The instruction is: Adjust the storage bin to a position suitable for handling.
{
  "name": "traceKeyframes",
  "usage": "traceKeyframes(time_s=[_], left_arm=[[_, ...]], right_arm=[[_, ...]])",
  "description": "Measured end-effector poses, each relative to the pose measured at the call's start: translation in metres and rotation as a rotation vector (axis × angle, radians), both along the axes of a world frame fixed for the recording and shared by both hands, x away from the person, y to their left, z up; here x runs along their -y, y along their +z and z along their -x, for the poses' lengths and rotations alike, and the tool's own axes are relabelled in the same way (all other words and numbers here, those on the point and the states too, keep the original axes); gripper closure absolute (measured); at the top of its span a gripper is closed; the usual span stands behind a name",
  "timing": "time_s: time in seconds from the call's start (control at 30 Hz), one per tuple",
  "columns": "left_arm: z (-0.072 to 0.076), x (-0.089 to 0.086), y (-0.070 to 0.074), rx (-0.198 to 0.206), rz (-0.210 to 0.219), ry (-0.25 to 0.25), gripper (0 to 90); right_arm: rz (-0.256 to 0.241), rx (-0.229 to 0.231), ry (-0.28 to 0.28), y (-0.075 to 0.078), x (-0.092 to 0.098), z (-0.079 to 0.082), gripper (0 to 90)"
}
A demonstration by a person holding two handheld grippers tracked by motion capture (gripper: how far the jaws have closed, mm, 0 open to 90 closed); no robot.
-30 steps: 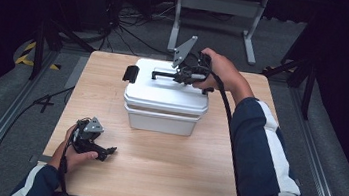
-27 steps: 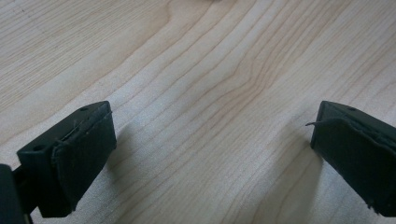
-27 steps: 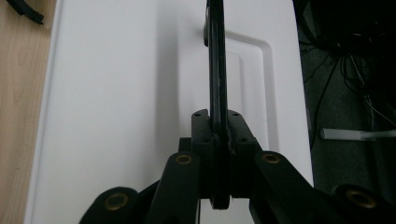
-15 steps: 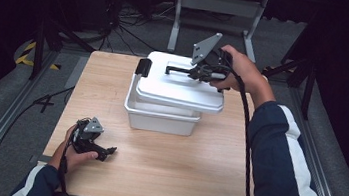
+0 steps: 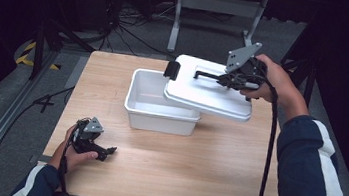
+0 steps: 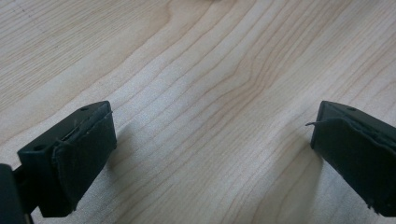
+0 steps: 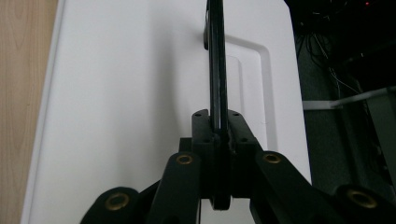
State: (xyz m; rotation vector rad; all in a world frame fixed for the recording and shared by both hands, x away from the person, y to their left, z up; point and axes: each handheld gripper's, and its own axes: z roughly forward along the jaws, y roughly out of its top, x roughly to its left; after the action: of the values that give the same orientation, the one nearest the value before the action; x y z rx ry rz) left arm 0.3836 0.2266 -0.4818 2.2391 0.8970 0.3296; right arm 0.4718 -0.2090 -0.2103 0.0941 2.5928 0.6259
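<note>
The white lid [image 5: 209, 92] covers the right part of the white bin [image 5: 154, 106], so that side of the bin's rim and floor is hidden in the high view. The bin's visible inside is bare white. In the right gripper view the lid's far end is cut off by the top edge, and the black handle [image 7: 215, 65] appears as a thin dark strip seen edge-on.

The lid is lifted clear of the bin and tilted, its right edge past the bin toward the desk's [image 5: 213, 173] right side. A black latch [image 5: 171, 70] sits on its left end. Bare wood lies in front of the bin and to its left.

The right gripper [image 5: 235, 79] is clenched on the handle, jaws pressed together around it, with the right hand [image 5: 275, 82] raised over the desk's back right corner. The left gripper [image 5: 105, 152] rests on the desk near the front left edge, released, its 2 jaws wide apart over bare wood, held by the left hand [image 5: 75, 154].
</note>
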Motion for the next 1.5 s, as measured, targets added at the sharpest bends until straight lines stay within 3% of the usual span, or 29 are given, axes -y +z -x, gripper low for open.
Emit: traceKeyframes(time_s=[0.47,0.77,1.23,1.5], left_arm=[[0.000,0.000,0.000,0.002,0.002,0.004,0.6],[0.000,0.000,0.000,0.002,0.000,0.002,0.6],[0.000,0.000,0.000,0.001,-0.001,0.001,0.6],[0.000,0.000,0.000,0.002,0.000,0.002,0.6]], right_arm=[[-0.023,0.015,-0.091,-0.003,0.069,0.022,84.8],[-0.033,0.010,-0.157,-0.019,0.106,0.026,84.8],[-0.042,-0.032,-0.228,-0.059,0.132,0.020,84.8],[-0.041,-0.069,-0.239,-0.082,0.131,0.010,84.8]])
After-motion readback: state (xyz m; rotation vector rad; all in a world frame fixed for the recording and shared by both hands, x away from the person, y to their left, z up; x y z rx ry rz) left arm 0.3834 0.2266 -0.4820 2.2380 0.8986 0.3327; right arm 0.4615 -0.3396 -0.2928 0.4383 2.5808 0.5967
